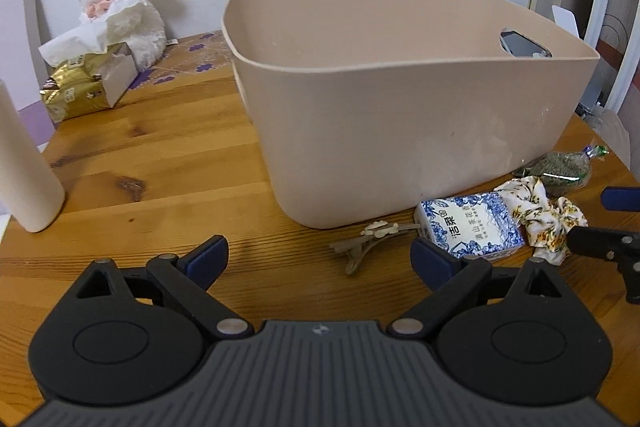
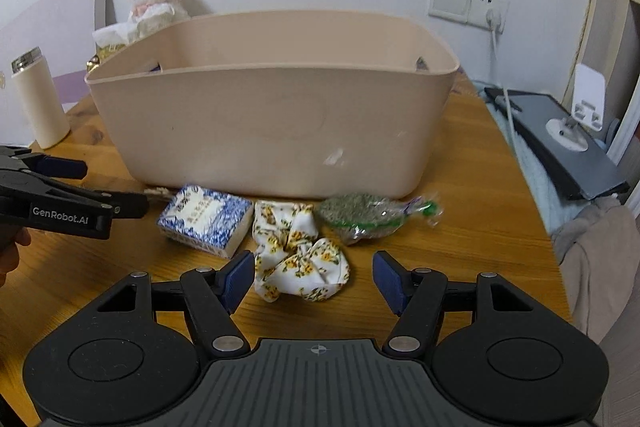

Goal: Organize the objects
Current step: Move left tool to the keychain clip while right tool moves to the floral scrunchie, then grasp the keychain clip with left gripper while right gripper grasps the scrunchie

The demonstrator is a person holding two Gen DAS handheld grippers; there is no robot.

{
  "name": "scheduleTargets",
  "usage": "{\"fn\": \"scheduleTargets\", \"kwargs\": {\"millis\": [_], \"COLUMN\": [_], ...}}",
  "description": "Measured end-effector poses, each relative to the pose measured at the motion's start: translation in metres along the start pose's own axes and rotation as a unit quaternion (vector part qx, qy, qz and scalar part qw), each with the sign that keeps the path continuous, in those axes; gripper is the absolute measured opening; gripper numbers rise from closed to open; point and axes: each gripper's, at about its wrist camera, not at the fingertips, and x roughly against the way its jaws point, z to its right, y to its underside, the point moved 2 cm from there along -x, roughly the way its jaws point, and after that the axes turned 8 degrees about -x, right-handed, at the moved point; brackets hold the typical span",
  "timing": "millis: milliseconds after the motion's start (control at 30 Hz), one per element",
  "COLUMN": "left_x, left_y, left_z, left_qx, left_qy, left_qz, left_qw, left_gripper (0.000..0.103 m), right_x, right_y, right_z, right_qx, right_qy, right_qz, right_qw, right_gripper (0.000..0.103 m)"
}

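So both grippers, left (image 1: pixel 319 259) and right (image 2: pixel 314 281), hang spread apart, holding nothing, over the wooden surface (image 1: pixel 160 155). One smooth beige plastic bin (image 2: pixel 272 131) stands behind four small things: a blue-patterned box (image 2: pixel 206 221), a floral fabric scrunchie (image 2: pixel 300 259), a crinkly bag of dried herbs (image 2: pixel 368 217) and a beige hair clip (image 1: pixel 372 241).

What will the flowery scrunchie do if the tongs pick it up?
The floral scrunchie looks like gathered, crumpled cloth, so it will probably squash and droop. It likely weighs little and will not roll. The open right tongs sit just before it.
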Motion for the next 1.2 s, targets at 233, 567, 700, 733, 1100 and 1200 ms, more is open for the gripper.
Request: {"fn": "scheduleTargets", "kwargs": {"millis": [233, 567, 700, 733, 1100, 1200], "left_x": [-0.019, -0.012, -0.009, -0.009, 0.007, 0.015], "left_y": [0.003, 0.004, 0.004, 0.005, 0.018, 0.024], "left_z": [0.004, 0.014, 0.017, 0.018, 0.017, 0.014], "left_qx": [-0.006, -0.018, -0.018, -0.018, -0.006, 0.001], "left_qy": [0.018, 0.053, 0.063, 0.063, 0.054, 0.049], "left_qz": [-0.007, 0.014, 0.012, 0.011, -0.001, -0.003], "left_qw": [0.9998, 0.9984, 0.9978, 0.9978, 0.9985, 0.9988], "left_gripper": [0.085, 0.034, 0.023, 0.023, 0.022, 0.022], "right_x": [-0.016, -0.024, -0.021, -0.02, 0.0, 0.01], "right_y": [0.004, 0.006, 0.008, 0.009, 0.018, 0.017], "right_z": [0.0, -0.004, -0.009, -0.01, -0.013, -0.014], "right_qx": [-0.003, 0.0, 0.008, 0.01, 0.017, 0.021], "right_qy": [-0.006, -0.022, -0.025, -0.026, -0.028, -0.03], "right_qz": [-0.013, -0.021, -0.021, -0.022, -0.005, 0.008], "right_qw": [1.0, 1.0, 0.999, 0.999, 0.999, 0.999], "right_gripper": [0.068, 0.044, 0.023, 0.018, 0.009, 0.009]}}
